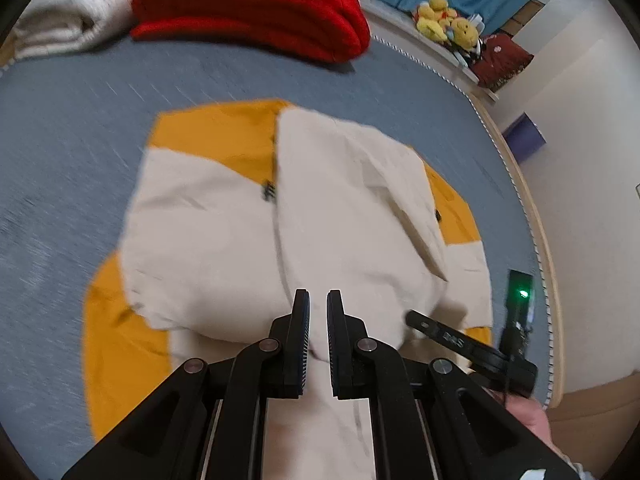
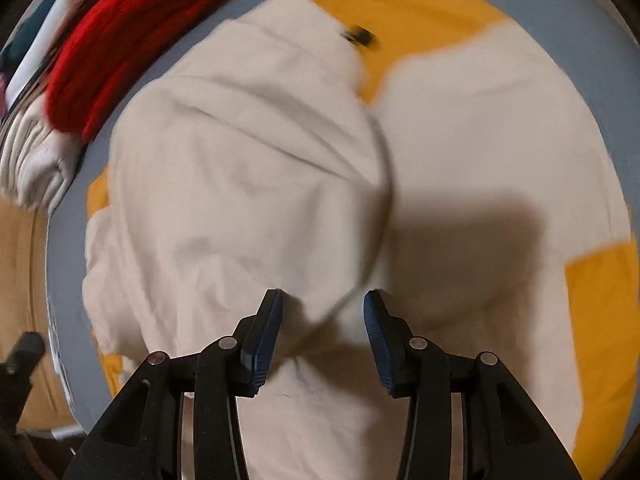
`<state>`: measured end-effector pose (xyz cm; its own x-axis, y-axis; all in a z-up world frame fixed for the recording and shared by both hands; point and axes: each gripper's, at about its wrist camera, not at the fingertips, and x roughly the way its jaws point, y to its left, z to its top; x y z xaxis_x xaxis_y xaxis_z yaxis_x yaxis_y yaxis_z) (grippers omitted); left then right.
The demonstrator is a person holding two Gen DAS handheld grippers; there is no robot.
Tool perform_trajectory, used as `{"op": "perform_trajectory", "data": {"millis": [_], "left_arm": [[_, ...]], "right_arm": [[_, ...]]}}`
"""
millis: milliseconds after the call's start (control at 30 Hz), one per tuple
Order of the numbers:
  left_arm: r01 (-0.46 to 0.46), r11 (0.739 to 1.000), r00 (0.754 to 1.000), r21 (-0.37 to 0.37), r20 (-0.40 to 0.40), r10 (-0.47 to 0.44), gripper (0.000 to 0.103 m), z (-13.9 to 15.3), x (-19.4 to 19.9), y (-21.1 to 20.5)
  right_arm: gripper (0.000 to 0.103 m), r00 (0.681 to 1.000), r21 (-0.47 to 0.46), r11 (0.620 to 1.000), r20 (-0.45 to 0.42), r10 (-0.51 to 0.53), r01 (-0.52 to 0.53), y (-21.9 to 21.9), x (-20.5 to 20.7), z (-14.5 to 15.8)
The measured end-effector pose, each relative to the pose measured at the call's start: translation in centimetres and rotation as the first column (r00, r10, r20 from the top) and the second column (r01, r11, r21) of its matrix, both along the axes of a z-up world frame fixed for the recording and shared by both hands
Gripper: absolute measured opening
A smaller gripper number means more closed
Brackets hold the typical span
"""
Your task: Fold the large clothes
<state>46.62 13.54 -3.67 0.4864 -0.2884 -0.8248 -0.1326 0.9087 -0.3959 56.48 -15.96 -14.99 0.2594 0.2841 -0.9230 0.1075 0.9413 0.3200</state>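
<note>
A cream and yellow jacket [image 1: 248, 216] lies spread on the grey bed cover [image 1: 72, 140], with one cream panel folded over its middle. My left gripper [image 1: 318, 300] hangs over the jacket's near end. Its jaws are almost together, and a fold of cream cloth seems to rise between the pads. In the right wrist view the same jacket [image 2: 248, 168] fills the picture. My right gripper [image 2: 323, 300] stands open just above it, and a cream fold edge lies between the blue pads [image 2: 266, 336] without touching them. The right gripper's body [image 1: 500, 352] shows at the left view's lower right.
A folded red garment [image 1: 248, 8] rests on a cream knit one [image 1: 68, 20] at the bed's far side. Yellow plush toys [image 1: 444, 20] sit on a ledge beyond. The bed's edge [image 1: 532, 220] curves along the right, with floor and a white wall past it.
</note>
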Motion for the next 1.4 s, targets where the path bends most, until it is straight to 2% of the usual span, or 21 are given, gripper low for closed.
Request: {"op": "perform_trajectory", "data": {"millis": [100,200,300,367,433,533,633,700,767,800,833,900,933,1000,1067,1133,1267,1367,1400], "left_arm": [[-0.017,0.999,0.999,0.036,0.051,0.016,0.007,1.7,-1.2,1.1],[-0.023,0.994,0.994,0.103,0.111,0.011,0.007,3.3,-3.2,1.9],[-0.023,0.982,0.982,0.189,0.189,-0.013,0.007,5.2,-6.0,2.4],[-0.024,0.977,0.973,0.21,0.227,-0.025,0.007,6.7,-7.9,2.8],[-0.018,0.98,0.965,0.198,0.26,-0.035,0.007,8.5,-10.5,3.4],[-0.028,0.983,0.953,0.18,0.302,-0.028,0.007,10.3,-15.2,4.1],[-0.025,0.988,0.954,0.155,0.299,-0.023,0.007,10.0,-21.0,4.9],[-0.014,0.988,0.962,0.156,0.271,-0.029,0.007,8.9,-24.5,5.2],[-0.017,0.984,0.975,0.175,0.222,-0.023,0.007,7.1,-27.6,5.3],[-0.023,0.983,0.982,0.181,0.188,-0.011,0.007,6.0,-28.9,5.5],[-0.029,0.983,0.988,0.183,0.154,0.001,0.007,4.9,-30.1,5.6],[-0.04,0.982,0.995,0.183,0.102,0.021,0.007,3.6,-31.7,5.8],[-0.044,0.982,0.996,0.184,0.079,0.03,0.007,3.3,-32.1,5.9],[-0.058,0.987,0.998,0.153,0.033,0.053,0.007,3.1,-32.9,6.2],[-0.063,0.993,0.998,0.1,0.035,0.059,0.007,3.4,-33.1,6.4],[-0.059,0.994,0.998,0.091,0.027,0.057,0.007,2.6,-33.3,6.3],[-0.086,0.992,0.993,0.089,-0.067,0.092,0.007,-1.2,-33.0,6.8],[-0.135,0.991,0.985,0.012,-0.106,0.136,0.007,-4.3,-32.5,8.2],[-0.158,0.987,0.976,-0.01,-0.153,0.155,0.007,-5.7,-32.2,8.7]], "right_arm": [[0.044,0.995,-0.059,0.996,0.071,0.076,-0.072,1.8,-1.1,1.8],[0.044,0.986,-0.041,0.988,0.07,0.154,-0.151,3.5,-2.6,2.3],[0.044,0.98,-0.078,0.988,0.139,0.143,-0.133,3.5,-5.0,4.6],[0.044,0.96,-0.11,0.988,0.248,0.129,-0.105,2.4,-7.1,8.0],[0.044,0.914,-0.131,0.989,0.388,0.114,-0.068,1.0,-9.4,12.4],[0.044,0.801,-0.14,0.99,0.594,0.081,0.004,-2.4,-14.5,19.9],[0.044,0.702,-0.134,0.988,0.711,0.047,0.07,-7.2,-21.0,24.6],[0.044,0.677,-0.142,0.984,0.735,0.032,0.108,-10.0,-24.9,25.9],[0.044,0.682,-0.164,0.977,0.731,0.025,0.139,-13.0,-28.7,25.9],[0.044,0.696,-0.183,0.97,0.718,0.023,0.158,-14.4,-30.6,25.4],[0.044,0.715,-0.204,0.963,0.699,0.018,0.176,-15.7,-32.2,24.7],[0.04,0.774,-0.239,0.945,0.633,-0.022,0.223,-18.6,-35.2,22.6],[0.031,0.805,-0.231,0.942,0.591,-0.063,0.244,-19.8,-36.3,21.5],[0.023,0.84,-0.144,0.958,0.524,-0.138,0.247,-22.0,-38.0,19.8],[0.021,0.851,-0.112,0.96,0.496,-0.17,0.257,-23.2,-38.8,18.9],[0.02,0.866,-0.124,0.96,0.472,-0.165,0.251,-24.1,-38.6,17.9],[0.021,0.914,-0.08,0.973,0.366,-0.173,0.217,-26.0,-38.2,14.7],[0.021,0.932,-0.073,0.973,0.31,-0.186,0.218,-26.4,-37.9,11.8],[0.021,0.939,-0.088,0.972,0.292,-0.183,0.217,-26.3,-37.7,10.8]]}}
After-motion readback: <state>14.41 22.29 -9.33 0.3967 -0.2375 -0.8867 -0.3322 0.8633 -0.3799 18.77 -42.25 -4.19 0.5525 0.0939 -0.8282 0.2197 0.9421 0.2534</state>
